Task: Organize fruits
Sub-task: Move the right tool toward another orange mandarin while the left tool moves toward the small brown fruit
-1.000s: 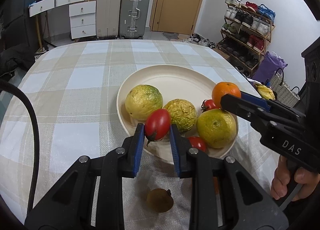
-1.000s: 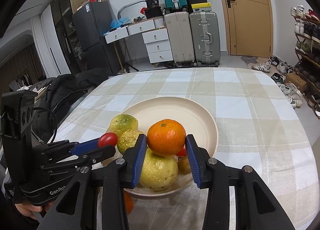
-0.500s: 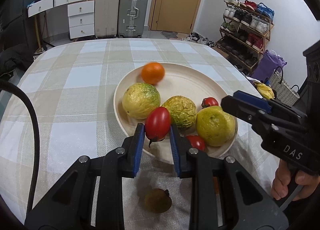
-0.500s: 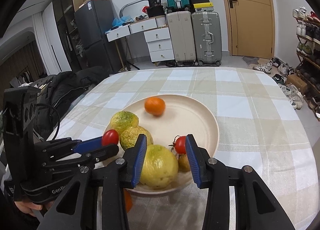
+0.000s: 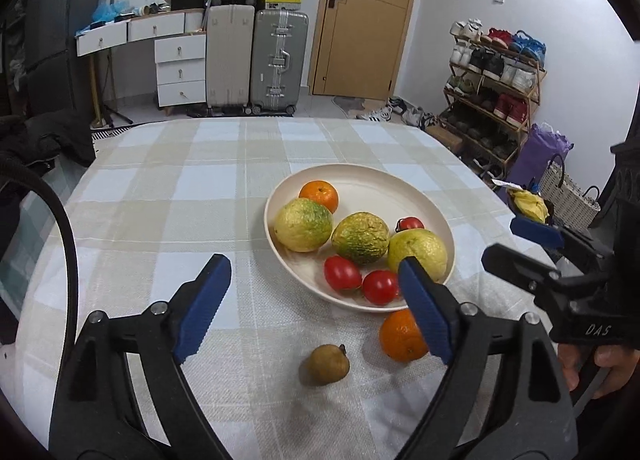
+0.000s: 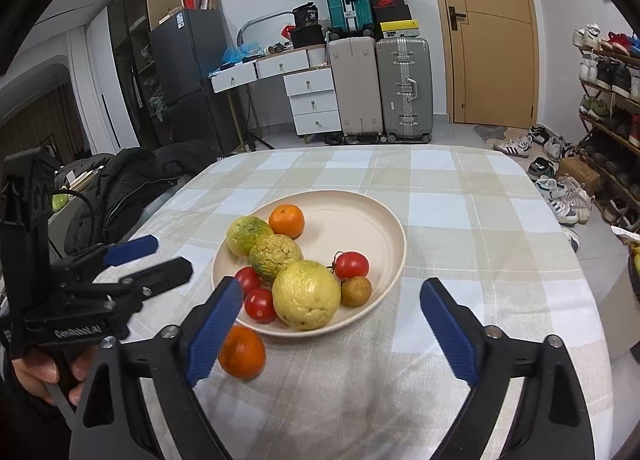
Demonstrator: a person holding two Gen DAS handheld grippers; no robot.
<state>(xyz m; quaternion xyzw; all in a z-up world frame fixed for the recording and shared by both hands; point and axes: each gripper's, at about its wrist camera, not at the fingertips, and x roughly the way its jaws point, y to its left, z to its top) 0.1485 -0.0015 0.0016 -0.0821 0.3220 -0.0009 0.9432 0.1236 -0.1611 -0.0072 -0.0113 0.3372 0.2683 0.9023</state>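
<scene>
Each hand-held gripper [image 5: 316,300]: black frame w/ blue ribbed pads [image 5: 204,308], silver screws, white lettering; black cable [image 5: 60,227] at left.

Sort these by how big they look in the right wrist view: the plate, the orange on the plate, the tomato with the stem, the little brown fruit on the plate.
1. plate
2. orange on the plate
3. tomato with the stem and little brown fruit: look alike, no ranking.

Loose orange [image 5: 401,336] on the tablecloth partly hidden behind a blue left-gripper finger [image 5: 426,310], and in the right wrist view behind a right-gripper finger [image 6: 214,326]. Hand [image 5: 596,370] on the right handle cut off by the picture's edge, mostly concealed
</scene>
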